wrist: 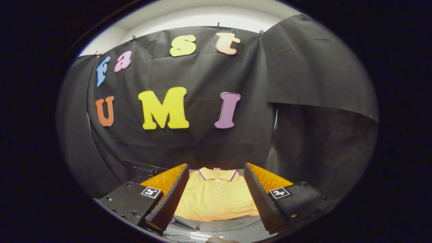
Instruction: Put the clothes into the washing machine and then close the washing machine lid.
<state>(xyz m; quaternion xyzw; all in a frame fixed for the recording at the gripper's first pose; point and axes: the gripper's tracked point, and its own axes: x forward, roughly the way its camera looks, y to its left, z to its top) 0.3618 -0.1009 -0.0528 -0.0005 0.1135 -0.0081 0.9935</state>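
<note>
Gripper view: my tool point(216, 197) has its fingers wide apart, nothing between them touching either pad. Seen through the gap, just ahead, lies the shirt point(216, 199), an orange-yellow polo w/ a striped collar and a short button placket, laid out flat, collar pointing away from me toward the booth wall. It sits on what looks like a light-coloured surface point(219, 224); can't tell whether that's the table or the top of the washer. A dark boxy shape point(141, 170) shows beyond the left finger, too dim to ID.

Handling, my read: thin knit fabric, light, totally limp, so it'll drape and trail once lifted, no stiffness to rely on. Not fragile, not esp. slippery, but a shallow pinch on a single layer could slip out. I'd go for the chest area below the placket and bunch up a fold so both pads bite several layers; the collar is the alt. since it's thicker. Sleeves and hem will prob. dangle, so watch for snagging on the drum opening. Task is at the start: shirt not yet picked up.
</note>
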